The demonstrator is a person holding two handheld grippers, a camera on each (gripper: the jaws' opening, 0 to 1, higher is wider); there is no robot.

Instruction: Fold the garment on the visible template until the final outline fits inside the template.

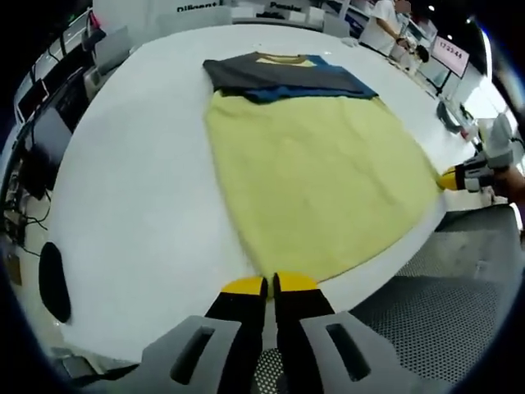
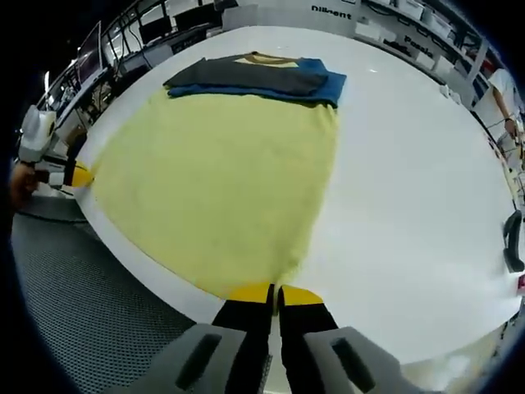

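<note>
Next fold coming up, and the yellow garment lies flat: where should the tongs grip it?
Probably the two bottom hem corners of the yellow garment, coming in from the table edge. Both tongs, left and right, sit shut there, and the hem overhangs the edge slightly.

Bright, even overhead light; fisheye bending and soft blur toward edges.

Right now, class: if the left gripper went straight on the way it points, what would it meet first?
The left gripper sits shut on the near hem of the yellow garment, so it would meet that cloth at once, sliding along it toward the folded dark sleeves. How close it rides above the table is unclear.
</note>
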